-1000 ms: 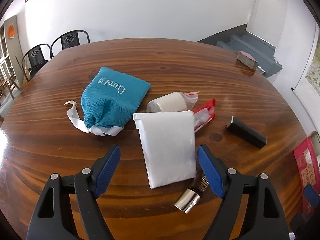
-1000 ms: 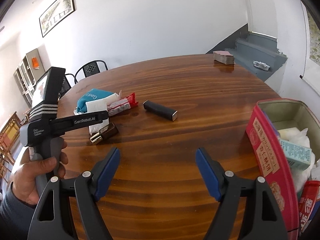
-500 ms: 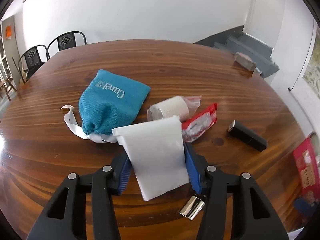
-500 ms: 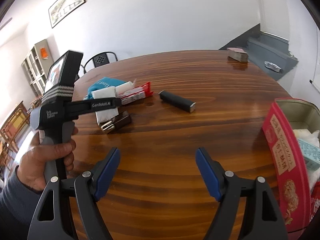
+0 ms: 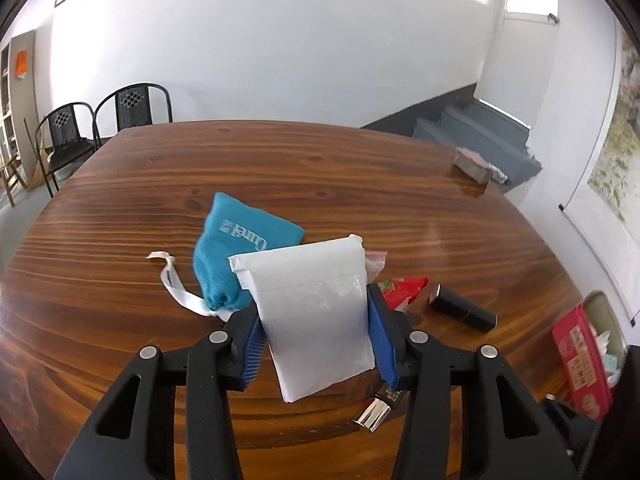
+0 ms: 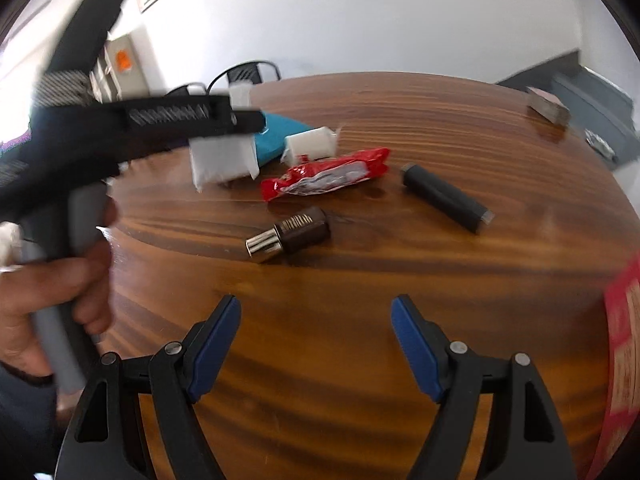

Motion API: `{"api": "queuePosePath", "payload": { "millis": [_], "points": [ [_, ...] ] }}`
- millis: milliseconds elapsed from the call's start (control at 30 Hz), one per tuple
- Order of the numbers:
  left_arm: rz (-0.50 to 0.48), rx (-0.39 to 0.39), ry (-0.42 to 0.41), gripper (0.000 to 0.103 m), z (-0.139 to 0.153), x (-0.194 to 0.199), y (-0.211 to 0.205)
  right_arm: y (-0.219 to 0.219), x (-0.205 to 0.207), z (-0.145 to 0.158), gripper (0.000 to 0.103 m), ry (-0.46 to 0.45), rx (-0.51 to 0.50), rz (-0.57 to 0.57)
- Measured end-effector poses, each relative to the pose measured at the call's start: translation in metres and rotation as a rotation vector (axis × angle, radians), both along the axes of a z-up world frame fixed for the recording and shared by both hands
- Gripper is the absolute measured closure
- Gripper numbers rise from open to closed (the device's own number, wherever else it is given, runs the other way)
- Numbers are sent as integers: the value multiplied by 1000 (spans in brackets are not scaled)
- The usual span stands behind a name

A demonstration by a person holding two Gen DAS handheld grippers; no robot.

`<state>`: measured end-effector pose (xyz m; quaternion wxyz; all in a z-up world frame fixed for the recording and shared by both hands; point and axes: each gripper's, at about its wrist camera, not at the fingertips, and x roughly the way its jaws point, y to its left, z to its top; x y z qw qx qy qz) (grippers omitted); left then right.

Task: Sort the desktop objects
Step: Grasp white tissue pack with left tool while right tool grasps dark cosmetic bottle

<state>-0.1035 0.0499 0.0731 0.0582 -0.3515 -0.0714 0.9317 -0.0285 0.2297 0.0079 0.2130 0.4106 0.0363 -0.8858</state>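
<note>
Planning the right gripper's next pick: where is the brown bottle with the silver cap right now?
The brown bottle lies on its side on the table, ahead of the open right gripper, just below the red packet and left of the black tube.

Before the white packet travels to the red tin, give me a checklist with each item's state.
1. Left claw shut on the white packet: ok, both blue pads press its sides.
2. Packet off the table: ok, it hangs lifted in the right wrist view.
3. Nothing dragged up with it: ok, the teal pouch and the red wrapper lie on the wood.
4. Right claw free: ok, open with nothing between its pads.
5. Red tin open: ok, its contents show at the table's right edge.
6. Room in the tin for the packet: cannot tell, only a sliver of its inside shows.
</note>
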Motion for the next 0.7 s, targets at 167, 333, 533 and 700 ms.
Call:
{"api": "queuePosePath", "payload": {
  "millis": [167,333,533,700],
  "points": [
    [19,31,3,53,5,-3,-12,-25,-21,-5,22,24,77,92],
    [31,42,-4,53,4,-3,-15,-37,-37,-7,22,12,100,115],
    [37,37,-27,53,-3,-6,-15,-43,-40,-11,22,-14,113,156],
    [32,30,-36,53,-6,-5,-12,-43,-36,-10,37,2,138,148]
  ]
}}
